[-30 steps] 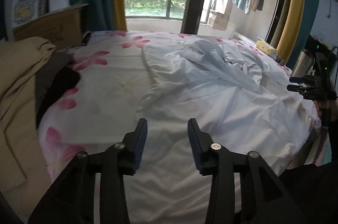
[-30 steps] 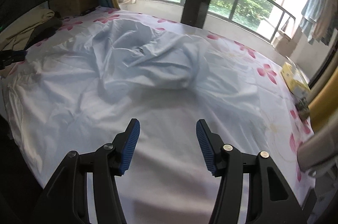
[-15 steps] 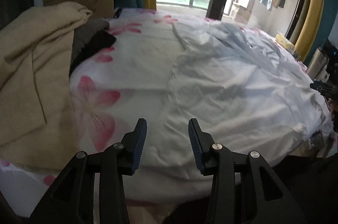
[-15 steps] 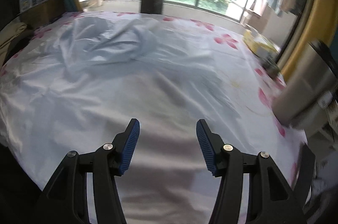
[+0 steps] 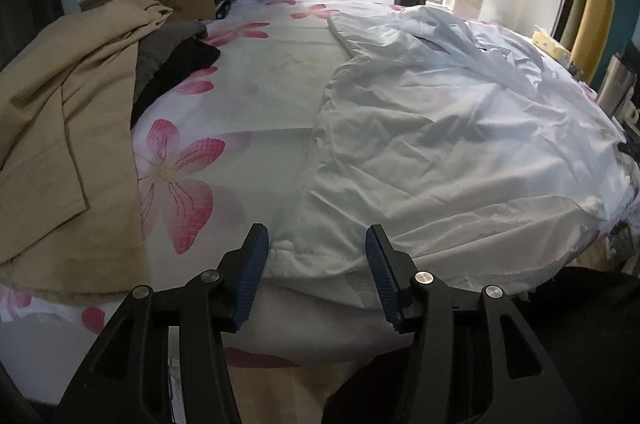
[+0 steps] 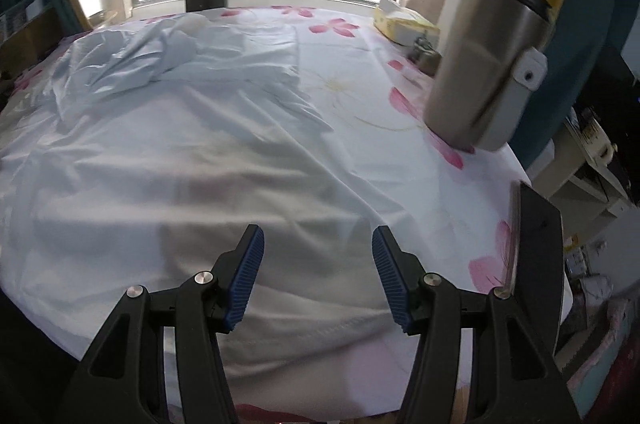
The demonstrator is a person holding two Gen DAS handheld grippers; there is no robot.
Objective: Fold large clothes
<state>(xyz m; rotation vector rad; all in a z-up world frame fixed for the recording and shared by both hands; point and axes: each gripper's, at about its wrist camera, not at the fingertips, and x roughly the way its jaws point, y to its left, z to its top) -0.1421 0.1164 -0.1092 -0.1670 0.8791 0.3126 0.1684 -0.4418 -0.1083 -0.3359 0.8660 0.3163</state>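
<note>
Beside the white garment (image 6: 192, 160), a steel tumbler (image 6: 484, 64) flanks the spread right tool (image 6: 318, 274).

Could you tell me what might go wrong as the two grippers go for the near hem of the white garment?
The left gripper, its jaws opening, frames the white garment's corner where it lies on the floral bedsheet; it could pinch both layers. The right gripper is open near the steel tumbler standing on the bed's edge; tugging the cloth may topple it. The bunched sleeves could stay crumpled inside any fold.
</note>
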